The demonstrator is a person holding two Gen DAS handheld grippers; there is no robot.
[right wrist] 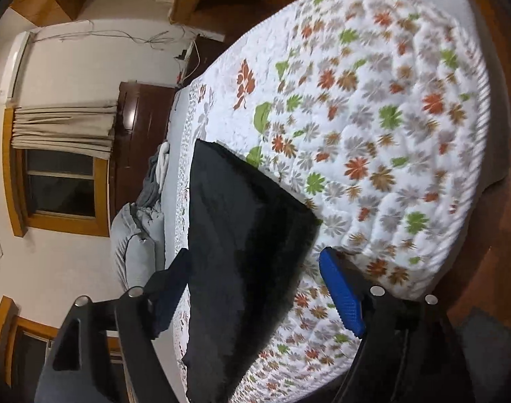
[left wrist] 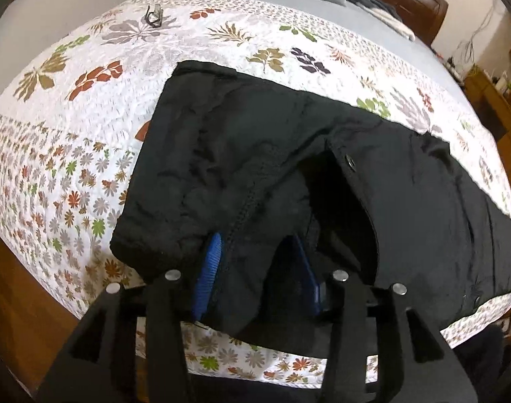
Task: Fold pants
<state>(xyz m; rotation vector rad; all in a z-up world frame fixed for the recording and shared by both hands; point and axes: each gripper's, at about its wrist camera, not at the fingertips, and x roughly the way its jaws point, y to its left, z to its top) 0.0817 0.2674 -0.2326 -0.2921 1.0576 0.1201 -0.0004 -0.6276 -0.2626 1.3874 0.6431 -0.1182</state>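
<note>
In the left wrist view, the black pants (left wrist: pixel 289 168) lie on the flowery quilt (left wrist: pixel 87 117) of the bed. They start right at the left gripper (left wrist: pixel 260 272) and stretch away from it, up and to the left, with more cloth running off to the right. The gripper's two blue pads (left wrist: pixel 210 268) sit on each side of a bunch of cloth. The gap looks loose, so I think the cloth is just lying between them and not pinched. There is one pair of pants. A small dark thing, maybe glasses (left wrist: pixel 153 16), lies far off on the quilt.

In the right wrist view, the pants (right wrist: pixel 248 252) come in as one long dark strip. The strip runs from near the right gripper (right wrist: pixel 255 285) up and away. This gripper is wide open. The strip lies between the blue pad (right wrist: pixel 342 295) and the other finger, but the blue pad does not touch it. Both grippers are right at the pants. There are two grippers.
</note>
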